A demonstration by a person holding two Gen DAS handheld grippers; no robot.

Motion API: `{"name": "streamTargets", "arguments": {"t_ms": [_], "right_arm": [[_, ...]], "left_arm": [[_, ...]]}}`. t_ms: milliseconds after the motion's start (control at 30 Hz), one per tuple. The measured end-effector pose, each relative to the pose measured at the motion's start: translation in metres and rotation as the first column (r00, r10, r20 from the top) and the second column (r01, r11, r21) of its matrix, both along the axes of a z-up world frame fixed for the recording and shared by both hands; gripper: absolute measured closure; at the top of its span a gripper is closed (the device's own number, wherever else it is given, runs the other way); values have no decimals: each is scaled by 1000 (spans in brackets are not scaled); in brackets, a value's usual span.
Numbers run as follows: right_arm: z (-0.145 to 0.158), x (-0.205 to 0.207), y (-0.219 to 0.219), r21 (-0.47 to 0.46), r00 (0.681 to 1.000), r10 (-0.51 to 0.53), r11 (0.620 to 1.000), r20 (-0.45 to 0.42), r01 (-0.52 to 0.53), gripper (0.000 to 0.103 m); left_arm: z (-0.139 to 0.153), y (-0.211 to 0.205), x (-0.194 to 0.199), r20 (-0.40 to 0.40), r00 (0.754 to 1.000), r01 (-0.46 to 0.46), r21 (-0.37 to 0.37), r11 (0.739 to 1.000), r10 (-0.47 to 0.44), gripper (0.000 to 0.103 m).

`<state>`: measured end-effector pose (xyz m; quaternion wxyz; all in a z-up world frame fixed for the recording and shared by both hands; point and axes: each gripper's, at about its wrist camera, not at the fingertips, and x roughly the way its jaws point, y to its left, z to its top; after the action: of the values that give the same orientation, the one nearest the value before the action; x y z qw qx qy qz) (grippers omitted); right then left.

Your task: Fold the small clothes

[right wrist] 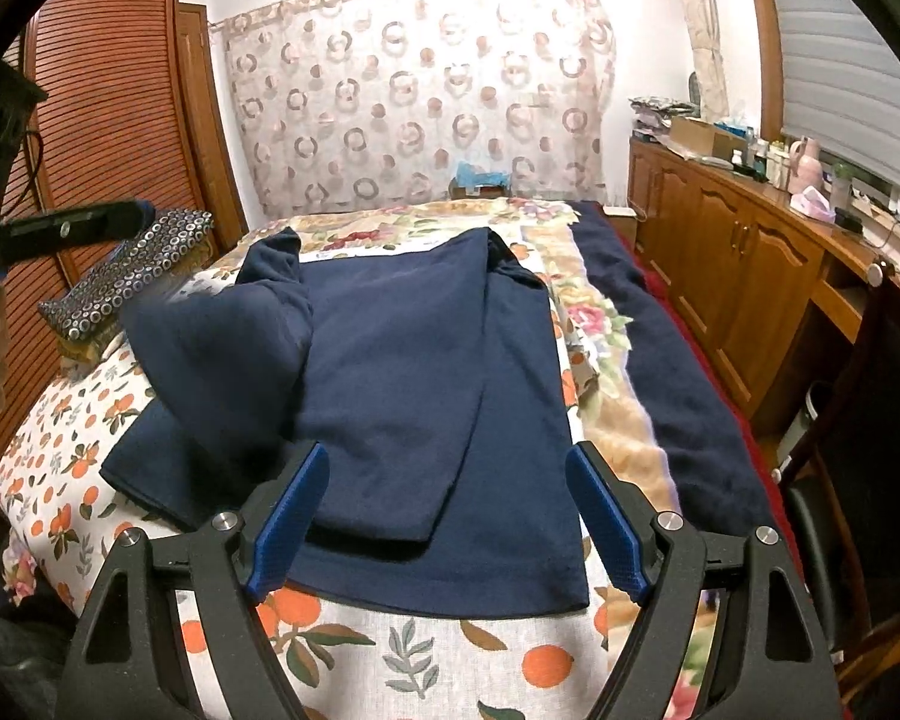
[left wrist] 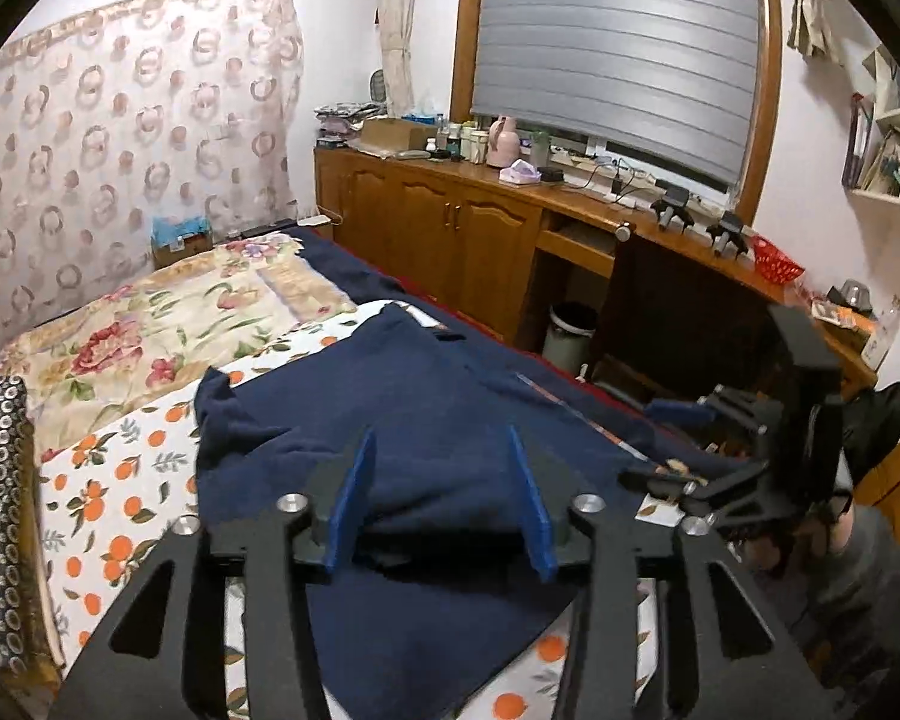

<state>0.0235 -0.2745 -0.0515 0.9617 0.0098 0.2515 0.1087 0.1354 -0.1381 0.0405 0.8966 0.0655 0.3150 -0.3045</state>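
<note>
A navy blue shirt lies on the bed, its right side folded over the middle and its left side bunched up in a raised fold. My right gripper is open and empty, hovering over the shirt's near hem. My left gripper is open just above the shirt, holding nothing. The right gripper also shows in the left wrist view, at the shirt's far side. The left gripper shows in the right wrist view, high above the shirt's left side.
The bed has an orange-print sheet and a floral blanket. A dark blue blanket runs along the bed's right edge. A patterned cushion lies at the left. Wooden cabinets with clutter stand to the right.
</note>
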Motion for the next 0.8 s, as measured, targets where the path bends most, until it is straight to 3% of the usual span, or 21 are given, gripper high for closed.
{"name": "streamTargets", "arguments": {"t_ms": [100, 433, 800], "right_arm": [[3, 0, 0, 1, 1000, 2, 1000, 8, -2, 20], [13, 1, 24, -23, 998, 62, 998, 32, -61, 20], [39, 31, 89, -119, 972, 227, 969, 66, -218, 20]], "left_arm": [[-3, 11, -6, 13, 1000, -16, -2, 1000, 16, 24], [-27, 70, -22, -3, 989, -149, -6, 989, 149, 24], [-40, 132, -33, -3, 953, -304, -40, 952, 304, 24]]}}
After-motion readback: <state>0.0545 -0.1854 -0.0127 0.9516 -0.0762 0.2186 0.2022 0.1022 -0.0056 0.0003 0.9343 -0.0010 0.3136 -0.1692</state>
